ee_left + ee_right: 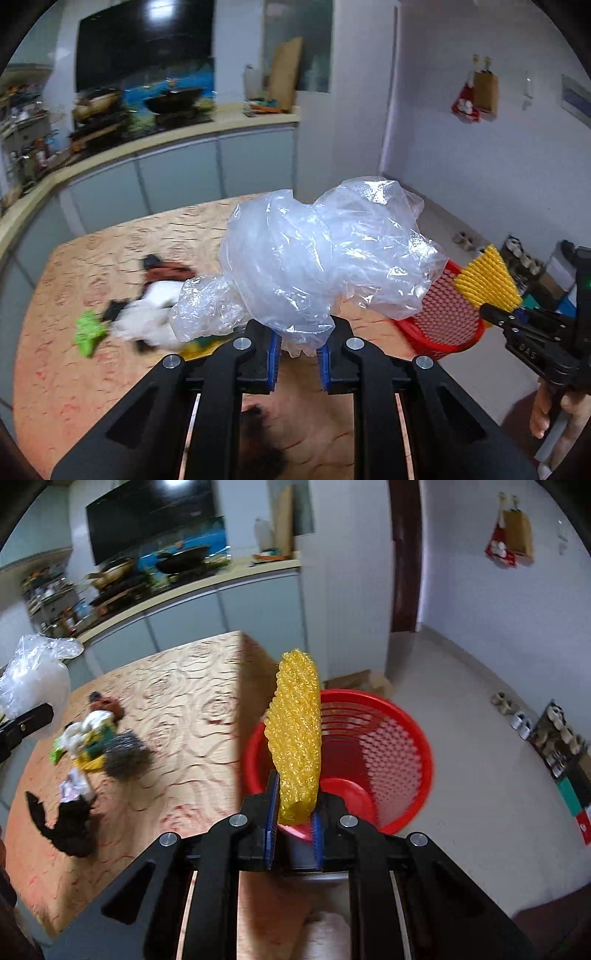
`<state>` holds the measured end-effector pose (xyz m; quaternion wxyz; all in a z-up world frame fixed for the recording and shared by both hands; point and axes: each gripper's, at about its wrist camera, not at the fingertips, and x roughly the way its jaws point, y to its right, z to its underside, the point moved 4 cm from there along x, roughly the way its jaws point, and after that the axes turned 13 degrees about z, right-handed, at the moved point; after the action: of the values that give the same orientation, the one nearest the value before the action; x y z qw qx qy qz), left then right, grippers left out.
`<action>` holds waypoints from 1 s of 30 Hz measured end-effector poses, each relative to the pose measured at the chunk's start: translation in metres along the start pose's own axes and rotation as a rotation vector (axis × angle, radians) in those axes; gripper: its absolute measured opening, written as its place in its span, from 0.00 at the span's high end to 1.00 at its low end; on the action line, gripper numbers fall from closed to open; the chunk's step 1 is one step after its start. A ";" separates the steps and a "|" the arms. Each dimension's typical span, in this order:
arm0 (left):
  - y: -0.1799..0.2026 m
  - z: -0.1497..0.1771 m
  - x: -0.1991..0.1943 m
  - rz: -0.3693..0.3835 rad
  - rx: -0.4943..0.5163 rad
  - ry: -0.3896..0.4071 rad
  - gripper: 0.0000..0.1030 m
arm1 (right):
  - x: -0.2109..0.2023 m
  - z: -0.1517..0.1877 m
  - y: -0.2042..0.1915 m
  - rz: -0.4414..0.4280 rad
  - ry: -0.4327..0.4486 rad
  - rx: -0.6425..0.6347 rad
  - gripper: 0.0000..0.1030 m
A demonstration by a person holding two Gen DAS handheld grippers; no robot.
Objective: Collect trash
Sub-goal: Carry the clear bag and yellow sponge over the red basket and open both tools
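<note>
Your right gripper (294,825) pinches the yellow sponge (296,738), standing tall, w/ the red basket (388,738) right below and ahead, so it's nearer. Your left gripper (298,349) grips the clear plastic bag (321,254); the basket is off to its right.

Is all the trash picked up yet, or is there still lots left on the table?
Not yet. The red basket looks empty inside. In hand: the right gripper holds a yellow sponge above the basket, and the left gripper holds a clear plastic bag. Left: a pile of scraps and a black piece on the table.
</note>
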<state>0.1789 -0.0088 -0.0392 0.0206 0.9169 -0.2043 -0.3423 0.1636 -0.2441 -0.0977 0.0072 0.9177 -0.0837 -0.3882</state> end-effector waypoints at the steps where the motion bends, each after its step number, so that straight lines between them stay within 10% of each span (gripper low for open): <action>1: 0.009 -0.002 0.011 0.009 0.010 -0.012 0.85 | 0.003 -0.001 0.005 0.008 -0.004 0.004 0.85; 30: 0.108 -0.001 0.185 0.178 0.099 -0.286 0.85 | 0.068 0.004 0.053 0.127 -0.146 -0.018 0.85</action>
<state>0.2667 -0.1801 -0.1338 -0.0236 0.8370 -0.3022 -0.4556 0.1996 -0.3072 -0.1451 0.0339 0.8797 -0.1386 -0.4535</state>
